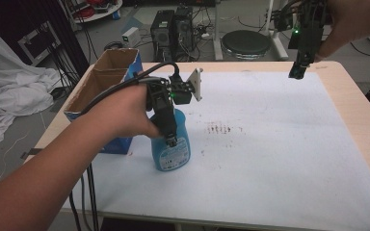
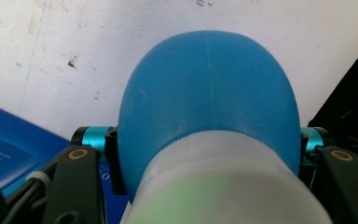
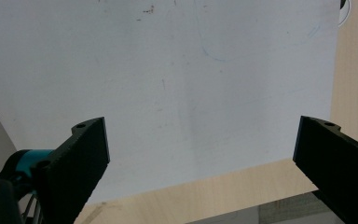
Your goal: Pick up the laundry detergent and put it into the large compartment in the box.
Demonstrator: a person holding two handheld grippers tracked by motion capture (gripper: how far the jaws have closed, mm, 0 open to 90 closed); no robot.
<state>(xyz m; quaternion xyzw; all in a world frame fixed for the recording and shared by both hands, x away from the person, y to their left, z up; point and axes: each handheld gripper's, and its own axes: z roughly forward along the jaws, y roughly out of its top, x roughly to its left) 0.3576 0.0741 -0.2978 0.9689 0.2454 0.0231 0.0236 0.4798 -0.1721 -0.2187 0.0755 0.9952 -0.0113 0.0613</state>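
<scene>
**Bottle clamped upright by left gripper; right gripper held well off**

The blue spray bottle (image 1: 171, 147) is gripped by the left gripper (image 1: 172, 139), which comes down on it from above. The bottle stands upright on the white mat (image 1: 270, 144), so its long axis runs straight down, in line with the gripper's reach. In the left gripper view the rounded blue shoulder (image 2: 209, 102) sits squarely between the two black jaws, with the pale neck nearest the camera; the jaws are pressed in on both sides, clenched on the bottle. No tilt is seen.

An open cardboard box (image 1: 103, 82) stands just beside the bottle, on the far side of the left hand (image 1: 125, 113); whether the two touch cannot be told.

The right gripper (image 1: 297, 72) is held high over the far right corner of the table (image 1: 347, 96), well apart from the bottle. In the right gripper view its jaws stand wide with nothing between them, bare mat beyond.

Judgement: the bottle is the left hand's job. A straight lift along the bottle's axis looks like the safest move, given the box close beside it; a sideways pull could knock the box.
</scene>
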